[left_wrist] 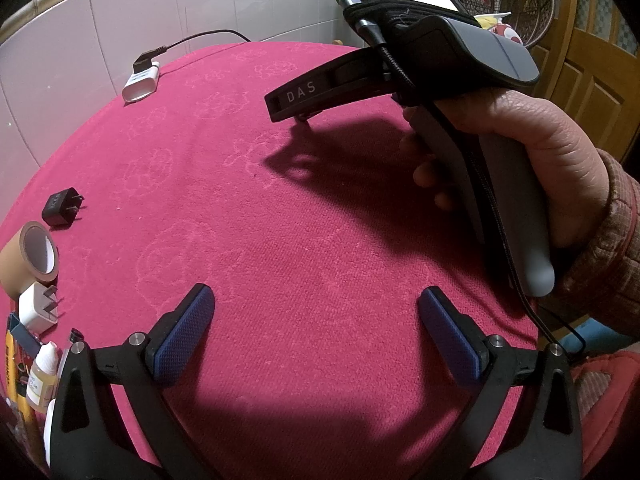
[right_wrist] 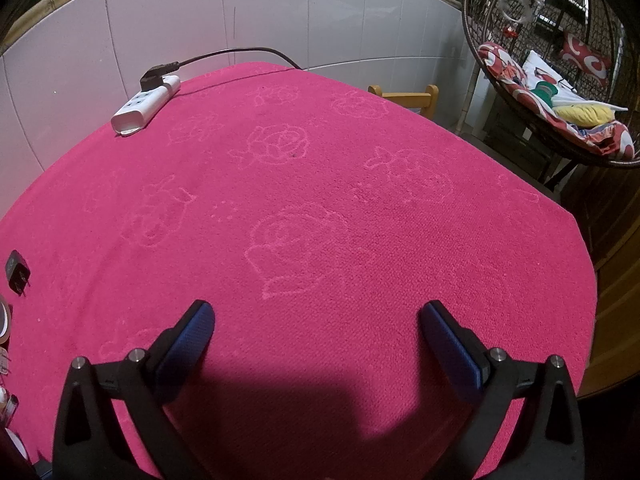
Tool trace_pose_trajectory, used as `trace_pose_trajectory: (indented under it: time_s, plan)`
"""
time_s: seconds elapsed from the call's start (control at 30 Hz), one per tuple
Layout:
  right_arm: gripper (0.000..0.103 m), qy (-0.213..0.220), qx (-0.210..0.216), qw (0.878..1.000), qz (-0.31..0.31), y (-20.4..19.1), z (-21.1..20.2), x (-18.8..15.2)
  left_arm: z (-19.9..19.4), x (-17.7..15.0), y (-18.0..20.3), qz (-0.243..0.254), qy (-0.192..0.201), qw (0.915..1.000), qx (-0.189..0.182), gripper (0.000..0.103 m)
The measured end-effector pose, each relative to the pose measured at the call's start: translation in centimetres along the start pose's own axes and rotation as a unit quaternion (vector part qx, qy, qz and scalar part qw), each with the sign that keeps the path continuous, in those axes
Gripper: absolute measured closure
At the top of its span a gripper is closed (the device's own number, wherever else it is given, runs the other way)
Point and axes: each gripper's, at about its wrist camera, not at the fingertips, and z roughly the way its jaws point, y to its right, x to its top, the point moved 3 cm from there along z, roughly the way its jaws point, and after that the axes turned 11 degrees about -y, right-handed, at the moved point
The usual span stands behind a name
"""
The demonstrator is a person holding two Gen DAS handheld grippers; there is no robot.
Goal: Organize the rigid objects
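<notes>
Left wrist view: both grippers, left gripper [left_wrist: 316, 332] and right gripper [right_wrist: 316, 336], spread empty over pink cloth; sorting unstarted. Next, I judge, reach left toward black plug adapter [left_wrist: 61, 208].

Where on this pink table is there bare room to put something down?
Most of the pink cloth is bare: the whole middle, from the white power strip at the far left to the right edge. The near left edge is crowded: black plug, tape roll, white plug, small bottle.
</notes>
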Motion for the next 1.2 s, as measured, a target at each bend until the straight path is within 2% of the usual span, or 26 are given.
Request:
trace_pose_trajectory:
  time_s: [0.5, 1.2]
  plan:
    - [0.0, -0.001, -0.013, 1.0, 0.014, -1.1, 0.5, 1.2, 0.0, 0.0, 0.0, 0.0, 0.0, 1.0, 0.0, 0.0]
    - [0.0, -0.001, -0.008, 1.0, 0.017, -0.8, 0.4, 1.0, 0.0, 0.0, 0.0, 0.0, 0.0, 1.0, 0.0, 0.0]
